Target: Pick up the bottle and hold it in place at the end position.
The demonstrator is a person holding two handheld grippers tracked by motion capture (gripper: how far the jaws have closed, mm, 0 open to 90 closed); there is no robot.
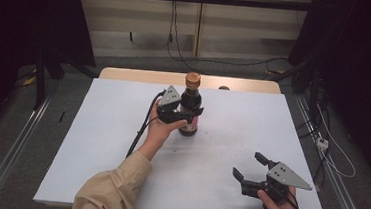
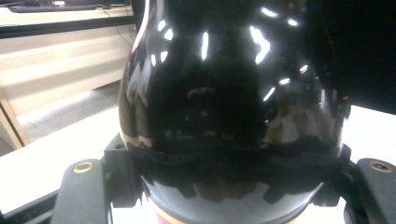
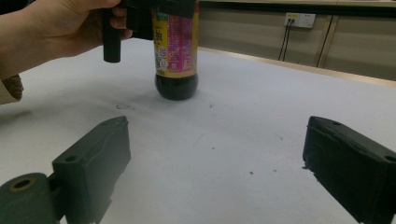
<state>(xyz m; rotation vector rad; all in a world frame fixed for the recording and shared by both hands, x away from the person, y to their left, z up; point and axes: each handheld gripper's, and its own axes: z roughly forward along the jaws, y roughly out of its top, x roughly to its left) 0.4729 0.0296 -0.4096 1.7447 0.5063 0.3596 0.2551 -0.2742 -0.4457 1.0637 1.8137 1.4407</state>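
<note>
The left hand-held gripper (image 1: 191, 116) clasped an upright dark bottle (image 1: 190, 105) on the table (image 1: 111, 129), while the right hand-held gripper (image 1: 249, 165) rested open nearby.

Overhead; two tool-mounted views, bottle (image 1: 190, 105) shared

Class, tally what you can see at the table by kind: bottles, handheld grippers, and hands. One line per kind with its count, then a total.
Bottles: 1, the dark bottle with a gold cap
Grippers: 2, the left gripper shut on the bottle, the right gripper open
Hands: 2, left hand, right hand
Total: 5
</note>
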